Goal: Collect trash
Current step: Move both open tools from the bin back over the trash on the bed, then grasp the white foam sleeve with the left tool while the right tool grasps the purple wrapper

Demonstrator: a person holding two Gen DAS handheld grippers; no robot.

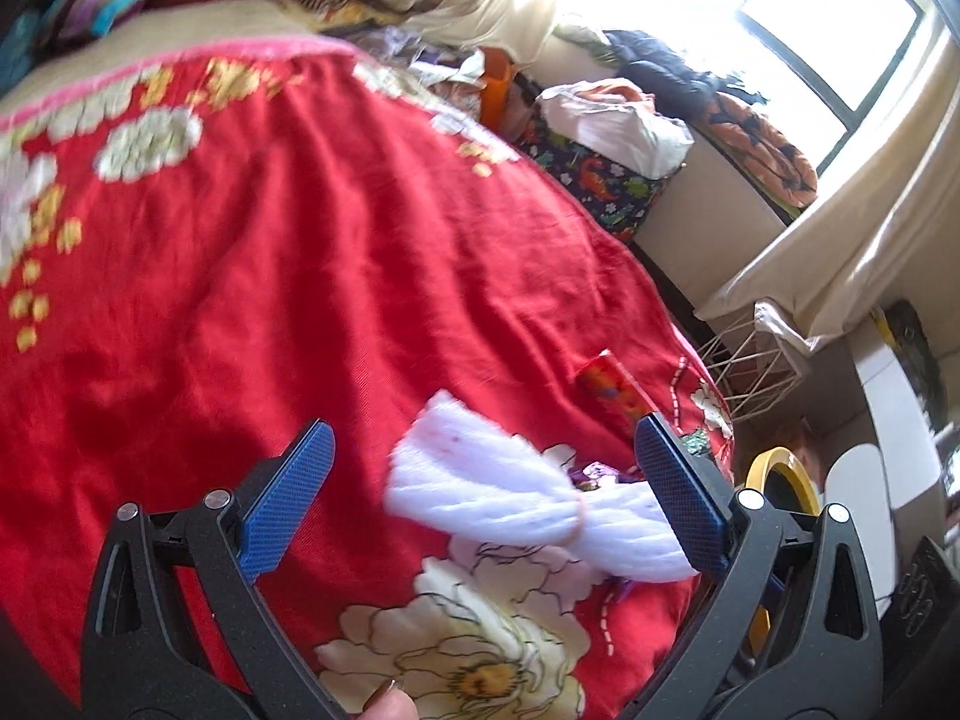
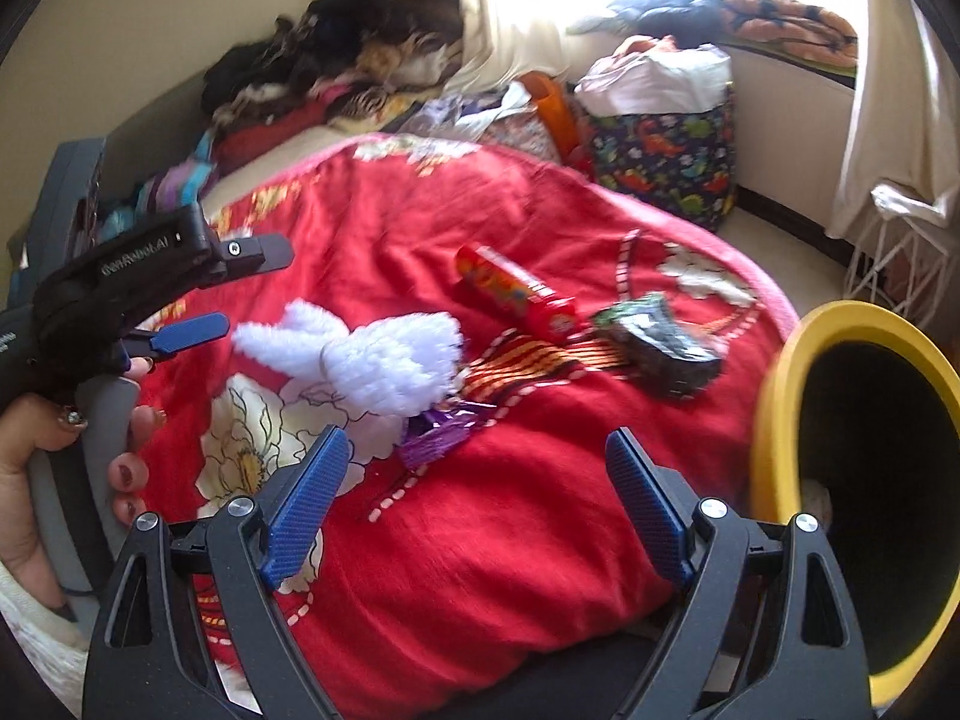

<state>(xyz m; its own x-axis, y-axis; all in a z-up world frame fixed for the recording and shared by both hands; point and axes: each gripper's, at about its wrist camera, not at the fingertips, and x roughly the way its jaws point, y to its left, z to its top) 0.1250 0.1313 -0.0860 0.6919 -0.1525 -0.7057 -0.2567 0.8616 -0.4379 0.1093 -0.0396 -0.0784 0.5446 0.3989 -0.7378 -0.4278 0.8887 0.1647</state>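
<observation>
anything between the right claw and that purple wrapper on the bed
Nothing visible. The right claw is open, with only bare red blanket between it and the purple wrapper; the white fluffy bundle lies beyond.

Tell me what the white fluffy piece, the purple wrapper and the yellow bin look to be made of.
White fluffy piece: soft ribbed foam or fleece, matte, pinched at the middle by a thin band; which of the two stays unclear.
Purple wrapper: thin foil or plastic film, glossy, with crinkles catching light.
Yellow bin: probably moulded plastic, with a smooth, even, rounded rim and a dark inside.
</observation>
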